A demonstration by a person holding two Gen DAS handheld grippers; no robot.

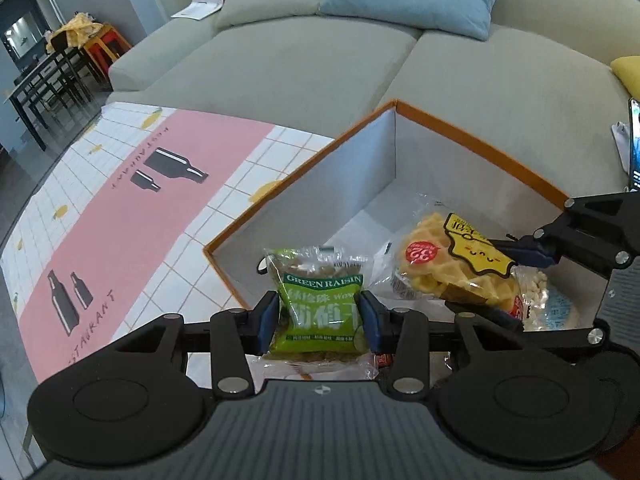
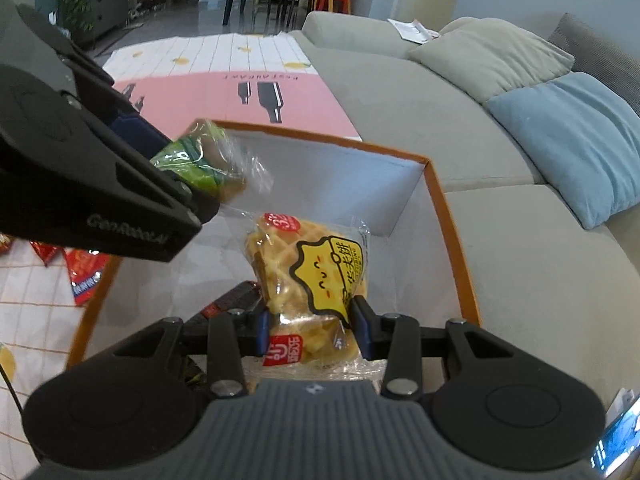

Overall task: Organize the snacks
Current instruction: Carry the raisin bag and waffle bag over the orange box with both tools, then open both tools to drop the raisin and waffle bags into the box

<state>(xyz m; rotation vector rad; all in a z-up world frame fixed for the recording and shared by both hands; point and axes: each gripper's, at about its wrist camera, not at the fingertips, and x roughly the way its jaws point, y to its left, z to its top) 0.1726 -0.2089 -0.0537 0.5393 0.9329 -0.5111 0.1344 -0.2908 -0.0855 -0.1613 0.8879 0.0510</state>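
Note:
My left gripper is shut on a green raisin snack pack, held over the near corner of an orange-rimmed box with white inside walls. My right gripper is shut on a clear-wrapped waffle pack with a yellow label, held inside the same box. In the left wrist view the waffle pack and right gripper are at the right. In the right wrist view the left gripper and green pack are at the upper left.
A white and blue snack pack lies in the box beneath the waffle. Red snack packs lie on the pink and white tablecloth left of the box. A grey sofa with cushions is behind. A phone is at the right.

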